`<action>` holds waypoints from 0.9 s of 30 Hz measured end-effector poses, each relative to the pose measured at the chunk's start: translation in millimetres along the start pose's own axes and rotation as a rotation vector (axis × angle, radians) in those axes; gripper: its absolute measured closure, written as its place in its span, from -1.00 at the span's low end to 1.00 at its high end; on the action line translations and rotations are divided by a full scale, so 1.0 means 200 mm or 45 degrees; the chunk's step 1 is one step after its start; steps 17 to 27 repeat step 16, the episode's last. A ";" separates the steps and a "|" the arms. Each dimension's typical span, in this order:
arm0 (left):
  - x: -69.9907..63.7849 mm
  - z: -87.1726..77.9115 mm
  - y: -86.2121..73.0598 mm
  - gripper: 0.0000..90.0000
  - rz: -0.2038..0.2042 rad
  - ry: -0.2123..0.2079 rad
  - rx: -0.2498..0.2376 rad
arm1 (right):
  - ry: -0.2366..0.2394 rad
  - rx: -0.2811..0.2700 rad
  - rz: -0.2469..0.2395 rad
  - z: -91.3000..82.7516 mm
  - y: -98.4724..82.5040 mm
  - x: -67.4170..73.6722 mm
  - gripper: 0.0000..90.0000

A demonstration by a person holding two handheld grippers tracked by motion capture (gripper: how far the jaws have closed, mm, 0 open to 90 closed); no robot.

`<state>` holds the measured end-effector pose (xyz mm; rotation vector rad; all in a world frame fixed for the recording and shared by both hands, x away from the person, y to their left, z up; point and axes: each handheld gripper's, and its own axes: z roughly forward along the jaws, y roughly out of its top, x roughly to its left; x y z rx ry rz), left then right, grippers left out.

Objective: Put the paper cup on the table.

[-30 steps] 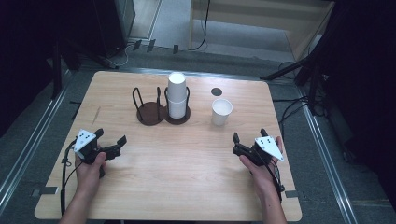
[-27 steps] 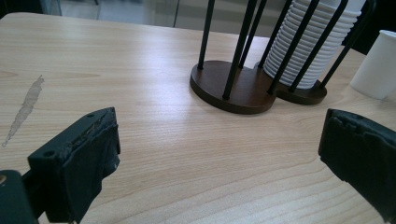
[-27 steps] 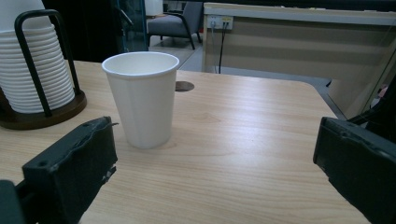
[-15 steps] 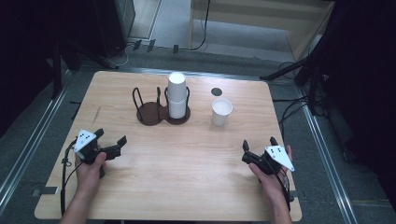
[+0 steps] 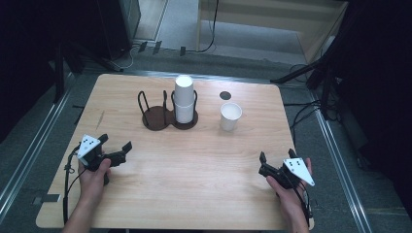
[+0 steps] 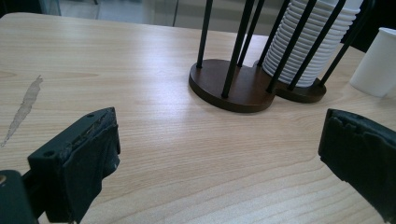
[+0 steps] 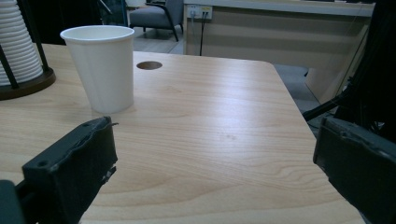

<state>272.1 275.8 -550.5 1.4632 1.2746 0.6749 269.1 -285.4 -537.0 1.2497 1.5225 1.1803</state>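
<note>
Both claws sat wide open and empty at the near edge of the surface [image 5: 204,165], left claw [image 5: 116,154] and right claw [image 5: 265,167] well apart, apparently at rest. A single paper cup [image 5: 230,116] stood upright far right of centre, just beside the holder [image 5: 170,119] carrying the stacked cups [image 5: 184,99], likely ready for picking.

The high view looks down from above the near side of the light wooden table [image 5: 194,165]. Each gripper view sits low and close to the tabletop, looking forward. Both show the single white paper cup [image 7: 103,65] [image 6: 376,63], at opposite sides.
</note>
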 end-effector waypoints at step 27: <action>0.00 0.00 0.00 -1.00 -0.001 0.002 0.000 | -0.038 0.002 0.021 -0.09 -0.04 -0.07 -1.00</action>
